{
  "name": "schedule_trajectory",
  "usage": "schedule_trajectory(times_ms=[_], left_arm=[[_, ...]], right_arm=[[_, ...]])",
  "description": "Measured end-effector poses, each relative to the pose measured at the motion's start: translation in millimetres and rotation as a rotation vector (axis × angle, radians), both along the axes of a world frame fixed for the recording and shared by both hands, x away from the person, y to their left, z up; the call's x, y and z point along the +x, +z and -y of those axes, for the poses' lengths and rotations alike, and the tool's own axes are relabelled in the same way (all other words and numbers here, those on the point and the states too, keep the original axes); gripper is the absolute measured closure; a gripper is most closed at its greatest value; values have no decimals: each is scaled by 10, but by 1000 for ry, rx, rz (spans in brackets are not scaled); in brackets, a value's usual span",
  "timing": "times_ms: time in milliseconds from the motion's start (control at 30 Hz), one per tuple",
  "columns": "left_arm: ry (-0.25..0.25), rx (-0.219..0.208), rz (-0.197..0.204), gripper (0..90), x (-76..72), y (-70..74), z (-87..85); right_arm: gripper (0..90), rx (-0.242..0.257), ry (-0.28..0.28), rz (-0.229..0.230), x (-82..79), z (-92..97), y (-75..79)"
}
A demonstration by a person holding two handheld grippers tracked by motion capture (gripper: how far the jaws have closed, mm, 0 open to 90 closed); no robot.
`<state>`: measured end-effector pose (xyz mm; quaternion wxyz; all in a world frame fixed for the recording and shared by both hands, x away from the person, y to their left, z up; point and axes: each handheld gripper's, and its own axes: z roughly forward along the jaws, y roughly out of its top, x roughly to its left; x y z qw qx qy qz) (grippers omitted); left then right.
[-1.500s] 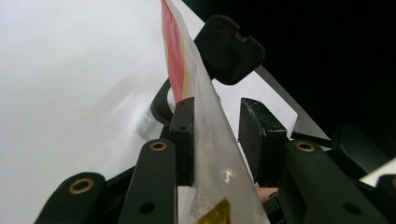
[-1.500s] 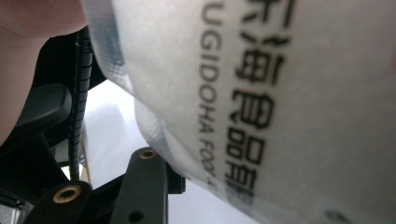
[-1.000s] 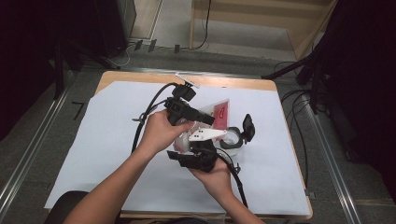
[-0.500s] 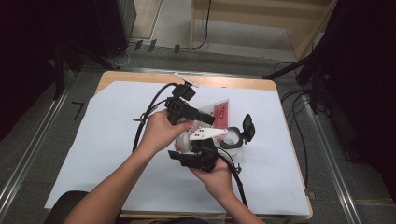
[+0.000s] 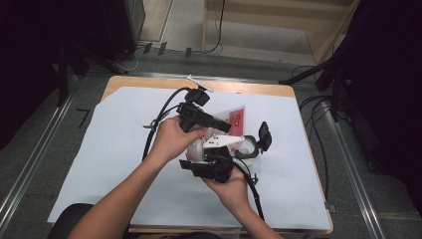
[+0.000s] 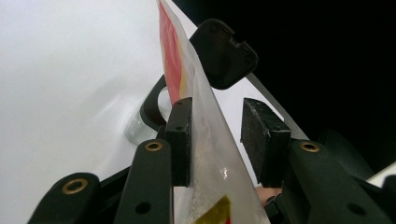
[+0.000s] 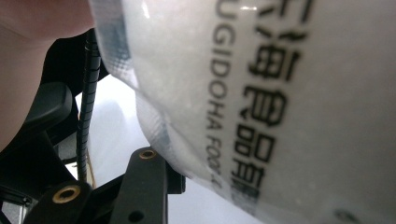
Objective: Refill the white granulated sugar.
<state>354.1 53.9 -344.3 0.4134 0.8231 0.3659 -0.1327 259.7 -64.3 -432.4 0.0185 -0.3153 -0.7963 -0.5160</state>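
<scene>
Jaws just opening around upright pouch (image 6: 205,140) (left pad touching), long axis pointing away.

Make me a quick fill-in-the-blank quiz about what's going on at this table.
1. The clear pouch stands between the left tongs' two ____ pads.
2. The table is covered by a ____ sheet.
3. The jar's black lid is flipped ____.

Missing words: black; white; open

Clear pouch (image 6: 205,126) stands edge-on between left gripper (image 6: 217,140) pads, touching left pad (image 6: 181,140); jaws just opening; black lid (image 6: 224,53) beyond.
</scene>
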Motion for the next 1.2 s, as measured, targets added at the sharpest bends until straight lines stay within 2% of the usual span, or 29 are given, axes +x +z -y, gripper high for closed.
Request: schedule_trajectory(times_ms=[1200], left_arm=[[-17,1,19,616,-31,13,20]], right_arm=[[638,-8,3,24,-36,-14,-19]])
